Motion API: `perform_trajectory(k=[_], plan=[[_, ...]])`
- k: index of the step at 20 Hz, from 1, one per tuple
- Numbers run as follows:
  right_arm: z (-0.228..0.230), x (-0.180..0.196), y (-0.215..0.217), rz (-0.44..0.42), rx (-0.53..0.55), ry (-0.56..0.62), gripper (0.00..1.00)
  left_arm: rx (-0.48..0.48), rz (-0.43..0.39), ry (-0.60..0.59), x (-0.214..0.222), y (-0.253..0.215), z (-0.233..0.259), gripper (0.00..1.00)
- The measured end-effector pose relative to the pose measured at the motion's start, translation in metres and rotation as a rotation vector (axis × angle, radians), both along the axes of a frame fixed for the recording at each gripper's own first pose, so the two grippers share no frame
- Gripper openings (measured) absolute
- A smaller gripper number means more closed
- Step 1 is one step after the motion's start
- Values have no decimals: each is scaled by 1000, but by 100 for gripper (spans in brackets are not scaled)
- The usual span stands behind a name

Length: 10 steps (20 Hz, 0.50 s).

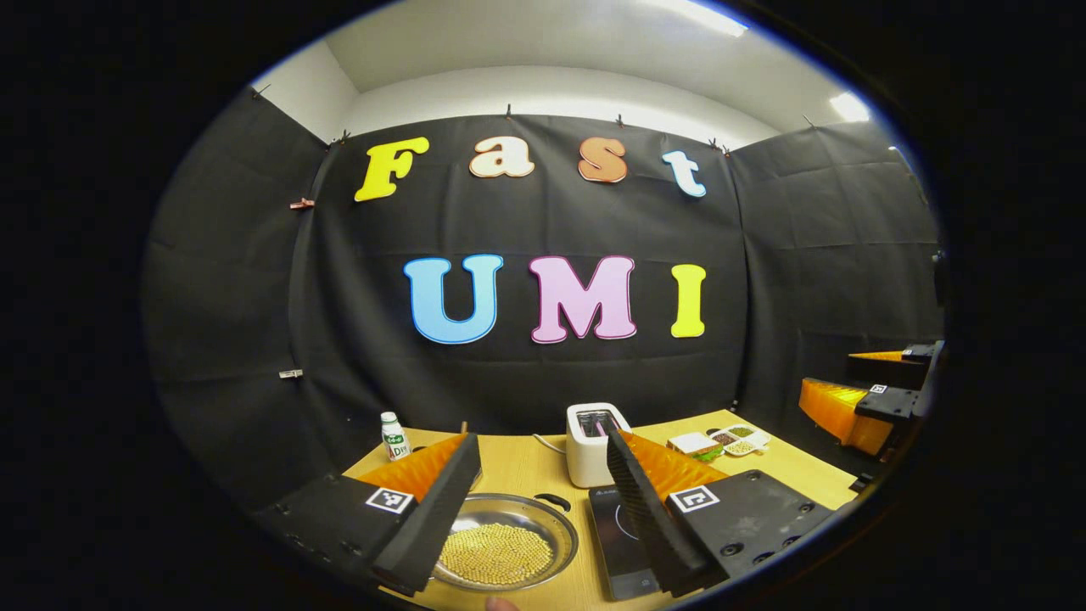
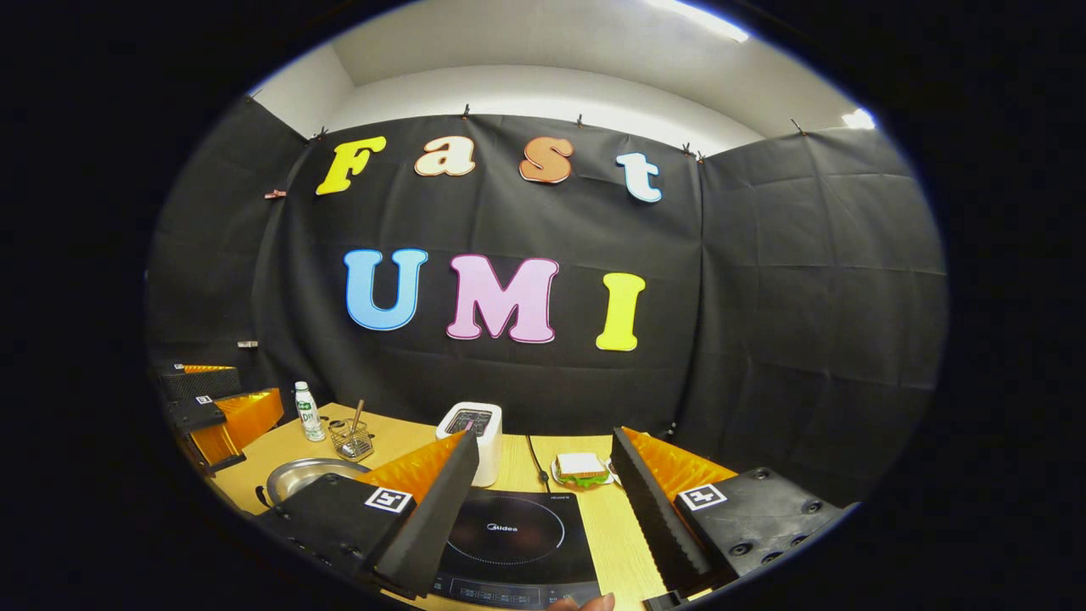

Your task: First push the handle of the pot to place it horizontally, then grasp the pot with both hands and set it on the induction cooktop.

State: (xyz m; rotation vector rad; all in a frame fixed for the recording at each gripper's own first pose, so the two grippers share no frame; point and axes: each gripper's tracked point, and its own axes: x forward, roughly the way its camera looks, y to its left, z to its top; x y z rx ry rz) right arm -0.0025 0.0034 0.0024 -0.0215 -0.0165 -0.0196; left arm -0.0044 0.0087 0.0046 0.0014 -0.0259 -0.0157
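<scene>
**Bean spill risk before first push**

Left gripper (image 1: 534, 526) spread wide, hovering above bean-filled pot (image 1: 505, 543); right gripper (image 2: 543, 518) likewise apart over induction cooktop (image 2: 509, 535). Handle (image 1: 553, 501) possibly that dark stub. Hard shove: beans out, toaster (image 1: 594, 441) struck.

Bright ceiling lights, fisheye-warped edges

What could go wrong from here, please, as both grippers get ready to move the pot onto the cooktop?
1. The pot is full of small yellow beans; tilting it during a two-gripper lift would likely spill them.
2. The toaster stands just behind the cooktop, with a cable beside it, so a pot carried too far back could knock it.
3. Both the left gripper and the right gripper are open and hold nothing; an uneven grasp on the rim could slip.
</scene>
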Motion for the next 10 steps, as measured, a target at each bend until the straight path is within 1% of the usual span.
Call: perform_trajectory(k=[1,2,4,6,8,9,10], plan=[[1,0,0,2,-2,-1,98,-2,-8,-5,-1,-1,2,92],[1,1,1,5,-3,-1,98,-2,-13,-9,-1,-1,2,85],[-1,1,3,9,-6,-1,98,10,-19,-13,-3,-2,4,67],[-2,1,5,15,-10,4,98,44,-29,1,-3,-4,1,46],[-4,2,7,18,-12,8,98,103,-13,29,-4,2,-4,22],[-4,3,7,20,-11,9,98,123,-33,43,-5,-3,-7,16],[-5,3,8,22,-9,10,98,137,-59,59,-5,-10,-11,5]])
